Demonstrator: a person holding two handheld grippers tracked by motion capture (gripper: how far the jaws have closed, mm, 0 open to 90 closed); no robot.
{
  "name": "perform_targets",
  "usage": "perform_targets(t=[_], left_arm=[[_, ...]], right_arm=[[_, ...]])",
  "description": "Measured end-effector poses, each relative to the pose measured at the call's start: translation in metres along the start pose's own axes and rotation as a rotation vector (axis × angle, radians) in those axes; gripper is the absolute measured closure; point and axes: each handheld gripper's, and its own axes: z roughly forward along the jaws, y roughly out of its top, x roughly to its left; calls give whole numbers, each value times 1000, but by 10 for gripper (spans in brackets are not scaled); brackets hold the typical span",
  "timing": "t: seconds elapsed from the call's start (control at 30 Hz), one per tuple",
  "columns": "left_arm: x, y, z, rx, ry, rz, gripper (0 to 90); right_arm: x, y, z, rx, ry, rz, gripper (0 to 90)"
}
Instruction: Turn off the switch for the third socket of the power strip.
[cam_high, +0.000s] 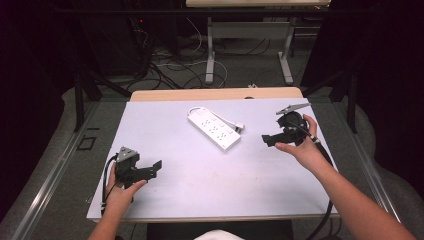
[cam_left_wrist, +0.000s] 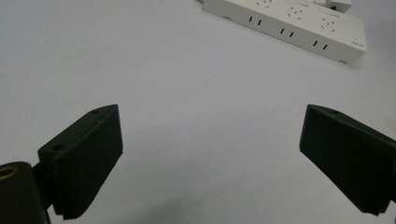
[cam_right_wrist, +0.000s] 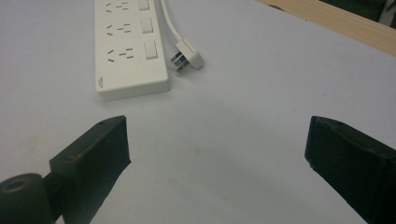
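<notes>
High view shows a white power strip lying flat near the middle of the worktop, set on a diagonal, with its short cable curling round to a plug that rests just beside the strip's far-right side. The strip sits well apart from every edge of the pale sheet, so it can be approached from any side.

The left gripper is held low near the front-left part of the worktop, jaws spread wide and pointing toward the strip; in the left gripper view the strip lies well ahead at the top right, with bare surface between it and the jaws. The right gripper hovers near the right edge, also with jaws wide apart and nothing between them, aimed leftward at the strip's near end. In the right gripper view the strip's end and the plug, prongs facing the camera, lie close ahead, the plug just beside the strip and apart from it.

Both grippers appear staged on opposite sides, probably so one can steady the strip while the other takes the plug. The right one is nearer and looks better placed for the plug. Open room is generous in front and to the left; the tighter spots are the narrow gap between plug and strip, and the wooden far edge behind the plug.
</notes>
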Motion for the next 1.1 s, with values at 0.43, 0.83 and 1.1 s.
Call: perform_targets(t=[0.43, 0.83, 1.1], left_arm=[[0, 0, 0, -3, 1, 5, 64], [1, 0, -1, -4, 3, 2, 67], [1, 0, -1, -10, 3, 2, 68]], right_arm=[[2, 20, 0, 18, -2, -21, 63], [4, 37, 6, 34, -11, -38, 65], [2, 50, 11, 45, -16, -36, 66]])
